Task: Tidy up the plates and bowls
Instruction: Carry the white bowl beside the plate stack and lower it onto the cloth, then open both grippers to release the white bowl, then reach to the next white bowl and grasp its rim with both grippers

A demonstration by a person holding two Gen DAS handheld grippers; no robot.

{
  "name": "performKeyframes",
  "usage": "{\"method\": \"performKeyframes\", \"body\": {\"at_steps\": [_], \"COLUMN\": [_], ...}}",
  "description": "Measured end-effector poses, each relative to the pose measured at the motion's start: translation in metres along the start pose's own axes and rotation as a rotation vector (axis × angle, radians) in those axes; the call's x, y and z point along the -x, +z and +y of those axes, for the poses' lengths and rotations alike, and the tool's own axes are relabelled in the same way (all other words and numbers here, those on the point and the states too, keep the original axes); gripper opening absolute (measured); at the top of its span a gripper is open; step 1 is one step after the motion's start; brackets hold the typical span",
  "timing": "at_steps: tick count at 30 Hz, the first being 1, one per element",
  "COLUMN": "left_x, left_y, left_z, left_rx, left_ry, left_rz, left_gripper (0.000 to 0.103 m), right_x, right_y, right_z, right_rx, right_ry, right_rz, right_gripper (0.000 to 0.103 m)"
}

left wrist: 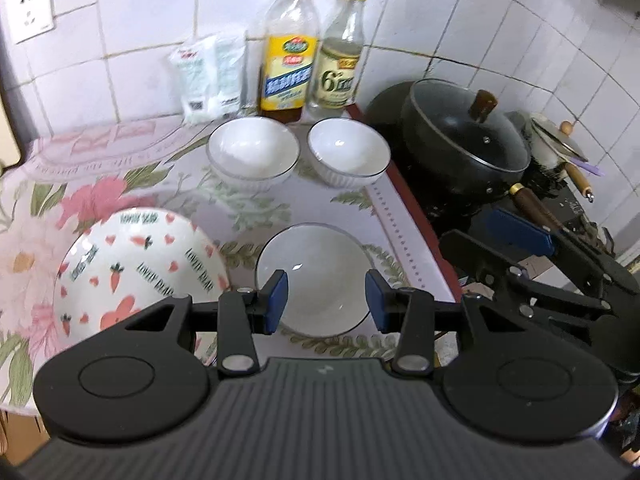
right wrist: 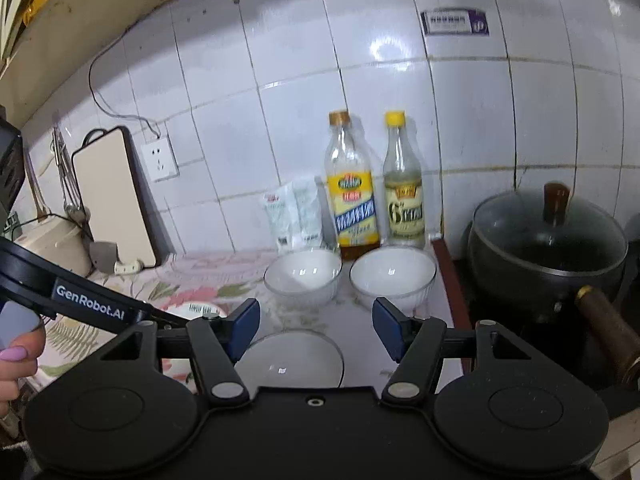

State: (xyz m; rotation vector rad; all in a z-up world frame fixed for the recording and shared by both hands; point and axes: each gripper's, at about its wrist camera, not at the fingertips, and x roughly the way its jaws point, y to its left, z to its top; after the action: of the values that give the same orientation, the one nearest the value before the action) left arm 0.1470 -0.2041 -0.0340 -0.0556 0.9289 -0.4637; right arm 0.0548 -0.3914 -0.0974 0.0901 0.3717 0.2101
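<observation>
In the left wrist view my left gripper (left wrist: 326,300) hangs open above a white bowl with a dark rim (left wrist: 316,264), with nothing between its blue pads. A carrot-patterned plate (left wrist: 132,260) lies to the bowl's left. Two more white bowls (left wrist: 253,152) (left wrist: 349,156) stand side by side at the back of the flowered cloth. In the right wrist view my right gripper (right wrist: 316,328) is open and empty, higher over the same dark-rimmed bowl (right wrist: 292,356). The two back bowls (right wrist: 303,276) (right wrist: 393,274) lie beyond it. Only a sliver of the plate (right wrist: 202,310) shows behind the left gripper's body.
Two bottles (left wrist: 290,44) (left wrist: 344,48) and salt bags (left wrist: 210,76) stand against the tiled wall. A black lidded pot (left wrist: 468,140) with a wooden handle sits on the stove at right. A cutting board (right wrist: 114,200), a wall socket (right wrist: 160,160) and a person's hand (right wrist: 16,360) are at left.
</observation>
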Motion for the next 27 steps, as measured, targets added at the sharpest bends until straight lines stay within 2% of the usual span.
{"method": "performKeyframes", "body": {"at_steps": [5,11,17,20,23,27], "left_x": [-0.008,-0.032,-0.066,-0.085,-0.101,-0.126], "left_y": [0.013,0.034,0.053,0.060,0.060,0.062], "left_z": [-0.001,0.002,0.003,0.005,-0.001,-0.008], "left_rx": [0.031,0.088,0.105,0.119,0.076,0.074], "left_ry": [-0.043,-0.072,-0.033,-0.013,0.026,0.049], "left_rz": [0.005,-0.023,-0.059,-0.095,-0.183,-0.181], "left_gripper": [0.042,0.042,0.042,0.042,0.047,0.047], "right_x": [-0.007,-0.036,-0.081,-0.105,-0.129,-0.152], "right_y": [0.006,0.008,-0.001,-0.006,-0.009,-0.011], "right_z": [-0.010,-0.034,-0.067,-0.077,-0.090,-0.098], "right_rx": [0.032,-0.054,-0.304,-0.360,-0.439,-0.455], "right_ry": [-0.027,-0.052,-0.020,-0.019,-0.016,-0.043], "right_rz": [-0.040,-0.032,-0.024,-0.004,0.019,0.068], "right_gripper": [0.067,0.067,0.067,0.067,0.067,0.066]}}
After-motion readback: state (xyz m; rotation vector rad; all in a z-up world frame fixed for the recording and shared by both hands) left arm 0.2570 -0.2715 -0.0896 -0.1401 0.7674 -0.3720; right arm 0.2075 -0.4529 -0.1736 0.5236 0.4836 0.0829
